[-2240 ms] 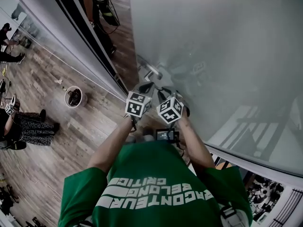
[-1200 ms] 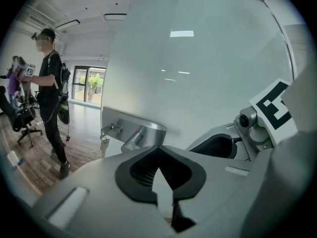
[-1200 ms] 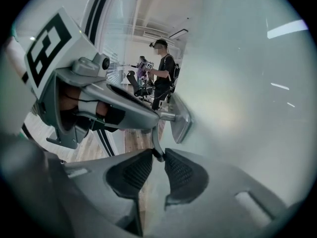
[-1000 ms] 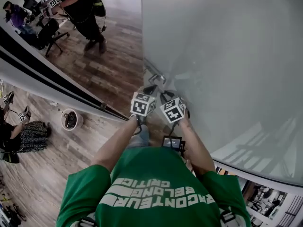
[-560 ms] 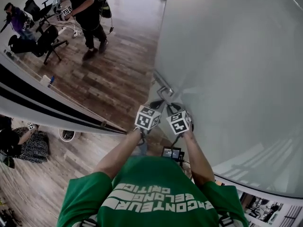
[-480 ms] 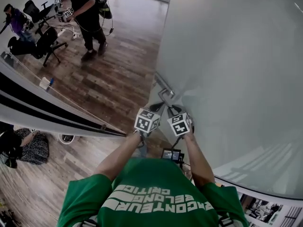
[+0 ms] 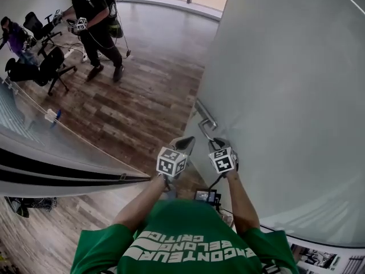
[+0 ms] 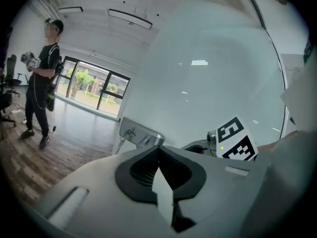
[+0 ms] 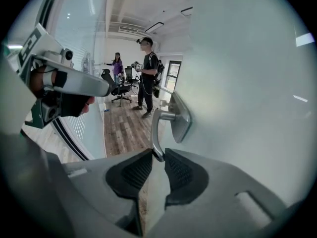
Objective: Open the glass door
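Swung wider than half a second ago, the glass door [image 7: 285, 96] uncovers more of the wooden floor [image 7: 142, 96], and the left gripper [image 7: 183, 145] has drifted off the handle [image 7: 204, 129]. The right gripper [image 9: 157, 157] has its jaws pressed onto the lower end of the metal lever, whose tip is hidden between the ribbed dark pads. The left gripper's jaws are together on nothing, just beside the door's edge. Frosted and pale, the pane hides whatever is behind it and is cut off at the top and right of the head view. A glass partition [image 7: 57, 164] with dark stripes crosses the left. Farther off on the plank floor stand a person in black [image 7: 94, 27] and an office chair [image 7: 48, 64]
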### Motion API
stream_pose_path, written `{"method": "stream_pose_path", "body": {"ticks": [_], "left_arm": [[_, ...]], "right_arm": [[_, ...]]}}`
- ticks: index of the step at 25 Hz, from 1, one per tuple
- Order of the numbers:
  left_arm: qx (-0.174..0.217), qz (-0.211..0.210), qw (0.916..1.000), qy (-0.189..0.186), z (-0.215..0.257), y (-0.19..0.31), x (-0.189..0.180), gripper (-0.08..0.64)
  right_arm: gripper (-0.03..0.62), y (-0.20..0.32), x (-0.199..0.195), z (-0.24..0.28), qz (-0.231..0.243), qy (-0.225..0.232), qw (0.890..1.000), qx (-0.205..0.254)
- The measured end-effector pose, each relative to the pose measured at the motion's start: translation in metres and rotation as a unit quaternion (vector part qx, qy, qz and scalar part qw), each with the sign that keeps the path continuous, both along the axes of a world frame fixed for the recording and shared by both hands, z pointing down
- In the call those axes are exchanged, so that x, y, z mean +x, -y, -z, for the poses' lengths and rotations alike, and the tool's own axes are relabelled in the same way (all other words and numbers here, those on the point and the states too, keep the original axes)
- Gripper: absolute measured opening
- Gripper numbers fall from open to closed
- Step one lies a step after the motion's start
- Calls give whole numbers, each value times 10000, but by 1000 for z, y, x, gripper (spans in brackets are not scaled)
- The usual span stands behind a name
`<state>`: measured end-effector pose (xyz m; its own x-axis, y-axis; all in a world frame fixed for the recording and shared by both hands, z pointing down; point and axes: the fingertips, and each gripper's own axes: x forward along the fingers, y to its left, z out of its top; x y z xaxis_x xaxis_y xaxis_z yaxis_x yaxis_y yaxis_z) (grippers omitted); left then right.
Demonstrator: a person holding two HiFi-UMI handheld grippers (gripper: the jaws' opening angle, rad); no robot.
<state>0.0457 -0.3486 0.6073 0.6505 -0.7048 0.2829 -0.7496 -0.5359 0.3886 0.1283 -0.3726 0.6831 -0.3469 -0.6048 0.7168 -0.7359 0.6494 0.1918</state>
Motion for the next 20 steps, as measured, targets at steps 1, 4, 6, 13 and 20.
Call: {"method": "stream_pose_path", "body": {"ticks": [1,4,6,13,20], "left_arm": [[5,-8,10000,-19,0,5,1,17],[23,-70,9999,-85,0,14,5,17],[54,-137,9998,-123,1,21,7,17],[87,-256,9994,-220,-11,39,5,17],[20,-417,9989,-218,-17,61,35,17]], "right_arm": [[72,5,5,-2,-39,0,10000,0],[72,17,19,-9,-157,25,9999,23],[72,25,28,-12,-254,56,9997,28],[72,44,50,-19,-640,78,9979,97],[72,85,101,-20,-986,57,9950,121]]}}
